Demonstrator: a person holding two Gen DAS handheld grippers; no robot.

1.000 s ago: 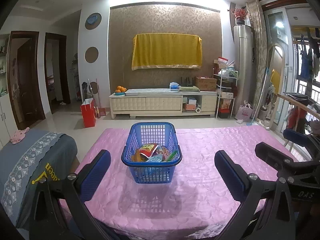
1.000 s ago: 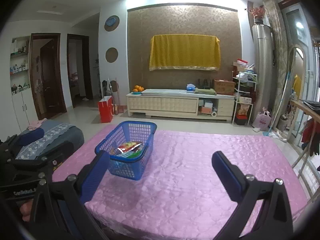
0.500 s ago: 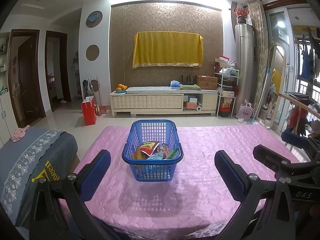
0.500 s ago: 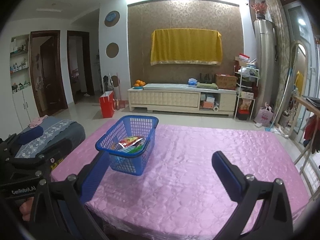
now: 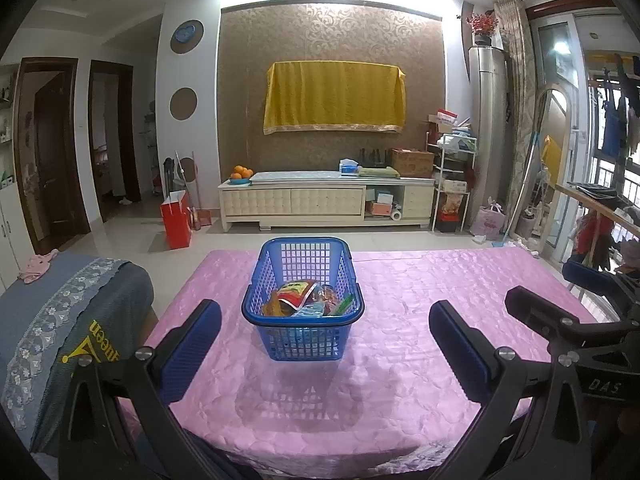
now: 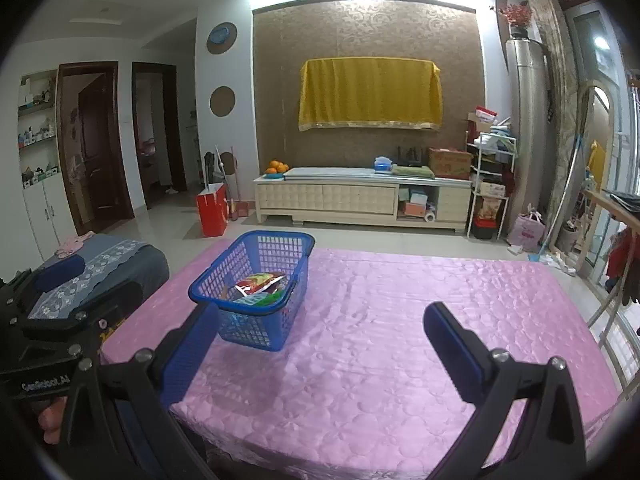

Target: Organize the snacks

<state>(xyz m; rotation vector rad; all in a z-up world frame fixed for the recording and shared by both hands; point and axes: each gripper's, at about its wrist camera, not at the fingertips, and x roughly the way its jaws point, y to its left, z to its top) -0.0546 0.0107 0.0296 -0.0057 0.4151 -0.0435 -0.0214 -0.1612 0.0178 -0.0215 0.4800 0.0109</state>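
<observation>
Blue basket (image 5: 303, 300) of snack packets (image 5: 306, 298) sits mid-frame on the pink table (image 5: 400, 360). Left claw (image 5: 326, 354) wide, empty, at the bottom of the frame. Right claw (image 6: 320, 354) wide, empty; basket left of centre there.

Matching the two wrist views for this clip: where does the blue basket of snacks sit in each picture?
Left wrist view: the blue basket sits at centre, straight ahead between the open fingers of the left tool, on the pink tablecloth.
Right wrist view: the basket sits left of centre, just beyond the right tool's left finger.
Shared landmark: the yellow cloth on the far wall.
</observation>
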